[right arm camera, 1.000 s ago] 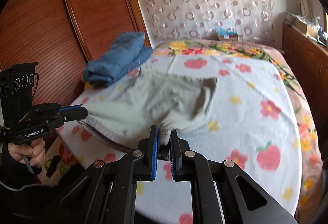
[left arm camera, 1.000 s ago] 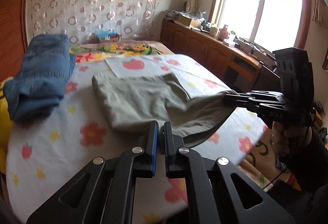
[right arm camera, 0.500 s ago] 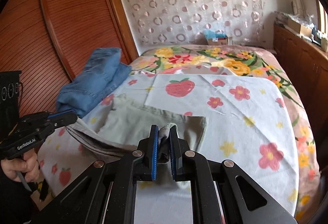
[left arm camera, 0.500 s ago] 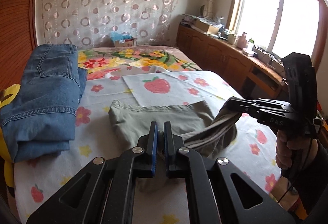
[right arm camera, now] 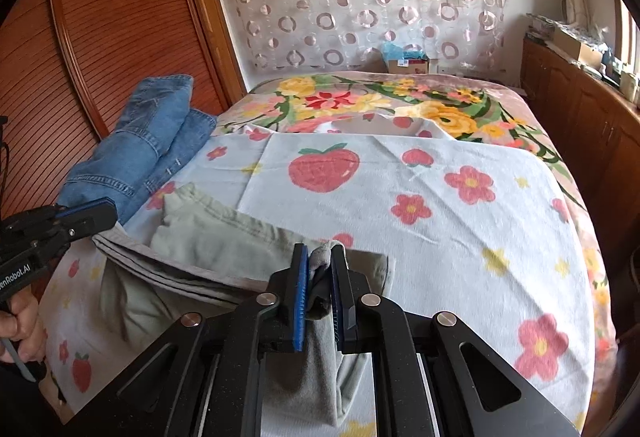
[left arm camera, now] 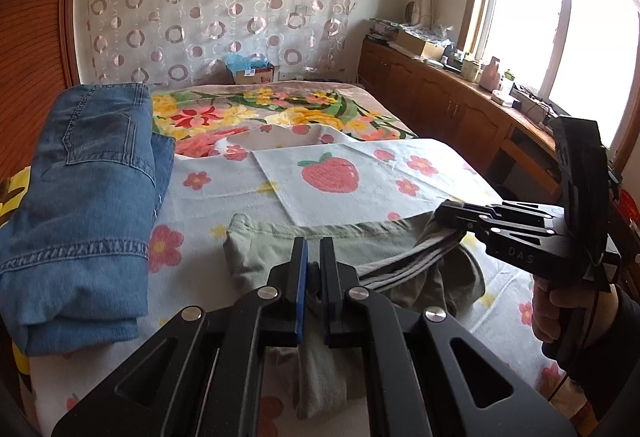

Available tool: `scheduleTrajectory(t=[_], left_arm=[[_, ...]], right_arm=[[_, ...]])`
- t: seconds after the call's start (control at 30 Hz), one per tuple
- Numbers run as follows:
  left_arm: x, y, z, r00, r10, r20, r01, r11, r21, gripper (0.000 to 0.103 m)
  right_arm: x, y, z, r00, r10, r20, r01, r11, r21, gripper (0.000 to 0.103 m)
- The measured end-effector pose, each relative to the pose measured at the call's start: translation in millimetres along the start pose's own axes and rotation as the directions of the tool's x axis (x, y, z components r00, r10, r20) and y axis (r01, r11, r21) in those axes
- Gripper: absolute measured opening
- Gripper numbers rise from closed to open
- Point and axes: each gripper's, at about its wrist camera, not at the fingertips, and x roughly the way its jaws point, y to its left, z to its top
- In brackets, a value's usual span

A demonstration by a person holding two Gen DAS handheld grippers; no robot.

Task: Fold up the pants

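Green pants (left arm camera: 280, 253), near edge of bed (right arm camera: 460, 237), at 3 o'clock from folded jeans (left arm camera: 88, 197): left hand-held gripper (left arm camera: 314, 265) and right hand-held gripper (right arm camera: 320, 269) each clamped on waistband corners; risk: uneven carrying skews the fold or bunched fabric slips free.

The left gripper (left arm camera: 313, 269) points forward and downward, its jaws nearly together and clamped on a bunch of grey-green cloth. The right gripper (right arm camera: 320, 277) sits the same way, jaws pinched on a fold of that same cloth (the blue pads (right arm camera: 301, 301) press in from either side). Each is held by a hand wrapped round its handle: the right hand (left arm camera: 560, 307) in a dark sleeve, the left hand (right arm camera: 20, 333) only partly visible.
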Motion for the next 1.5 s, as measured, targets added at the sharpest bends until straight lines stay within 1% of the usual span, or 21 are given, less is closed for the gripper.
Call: scheduleTrajectory(t=[0.07,0.2,0.27,0.3,0.33,0.47,0.6,0.63,0.67,0.73,0.8,0.83,0.87,1.1,1.17,1.23,1.27,1.33,1.37,1.43,1.5], left_arm=[[0,2,0,1.000,0.004,-0.003,-0.004,1.000,-0.002,0.007],[-3,3,0,1.000,-0.001,0.006,0.001,1.000,-0.007,0.007],[-5,2,1,1.000,-0.006,0.010,0.006,1.000,-0.008,0.007],[-7,2,1,1.000,-0.010,0.014,0.010,1.000,-0.006,0.007],[-8,1,2,1.000,-0.008,0.021,0.008,1.000,-0.002,0.007],[-12,-3,5,0.999,0.001,0.036,-0.001,1.000,0.010,0.007],[-16,-6,3,0.999,0.000,0.036,-0.001,1.000,0.027,0.007],[-16,-6,2,1.000,-0.002,0.027,0.002,0.999,0.033,0.010],[-16,-6,0,1.000,-0.003,0.021,0.002,0.999,0.035,0.023],[-16,-6,-7,1.000,-0.002,0.015,0.001,0.999,0.041,0.042],[-14,-5,-15,1.000,0.002,0.000,-0.002,0.999,0.047,0.051],[-12,-5,-18,1.000,0.006,-0.011,-0.005,0.999,0.048,0.063],[-10,-5,-25,1.000,0.007,-0.027,-0.006,0.999,0.048,0.068],[-8,-7,-64,0.996,-0.011,-0.091,0.015,0.999,0.040,0.068],[-7,-6,-71,0.994,-0.008,-0.112,0.013,0.999,0.040,0.068],[-6,-6,-76,0.993,0.004,-0.118,0.001,0.999,0.044,0.068],[-6,-5,-78,0.992,0.011,-0.123,-0.006,0.999,0.046,0.068],[-6,-4,-79,0.992,0.020,-0.121,-0.014,0.999,0.050,0.068],[-6,-4,-79,0.993,0.022,-0.119,-0.016,0.999,0.049,0.068],[-7,-3,-80,0.993,0.022,-0.120,-0.016,0.999,0.047,0.068],[-7,-3,-82,0.992,0.018,-0.125,-0.012,0.999,0.048,0.068]], right_arm=[[-4,-2,0,0.999,0.032,-0.008,-0.032,0.999,0.003,0.012],[-10,1,1,1.000,0.017,0.003,-0.017,0.999,-0.035,0.015],[-13,1,1,1.000,0.005,0.008,-0.004,0.999,-0.043,0.024],[-15,1,1,1.000,-0.004,0.013,0.004,0.999,-0.044,0.032],[-15,1,1,1.000,0.000,0.013,0.001,0.999,-0.043,0.036],[-15,-2,1,1.000,-0.008,0.008,0.008,0.999,-0.046,0.037],[-20,-5,-3,1.000,0.017,-0.001,-0.017,0.998,-0.053,0.037],[-22,-4,-6,1.000,0.013,0.000,-0.013,0.998,-0.062,0.037],[-23,-3,-10,1.000,0.008,-0.002,-0.008,0.997,-0.073,0.037],[-26,-4,-21,1.000,0.004,-0.012,-0.005,0.996,-0.087,0.037],[-28,-6,-33,1.000,0.000,-0.026,-0.003,0.996,-0.092,0.037],[-28,-7,-39,0.999,0.001,-0.035,-0.005,0.995,-0.096,0.037],[-29,-8,-44,0.999,0.003,-0.044,-0.007,0.995,-0.099,0.037],[-35,-16,-64,0.996,0.051,-0.078,-0.057,0.995,-0.078,0.037],[-37,-18,-65,0.994,0.067,-0.085,-0.073,0.994,-0.077,0.027],[-35,-17,-66,0.990,0.088,-0.107,-0.097,0.992,-0.084,0.009],[-36,-17,-66,0.991,0.079,-0.108,-0.090,0.991,-0.098,0.005],[-43,-18,-67,0.995,0.062,-0.080,-0.071,0.991,-0.117,0.002],[-47,-22,-66,0.997,0.029,-0.065,-0.036,0.993,-0.109,0.002],[-54,-29,-67,0.998,0.014,-0.053,-0.018,0.997,-0.078,0.002],[-55,-29,-71,0.998,-0.019,-0.060,0.013,0.996,-0.090,0.002]])
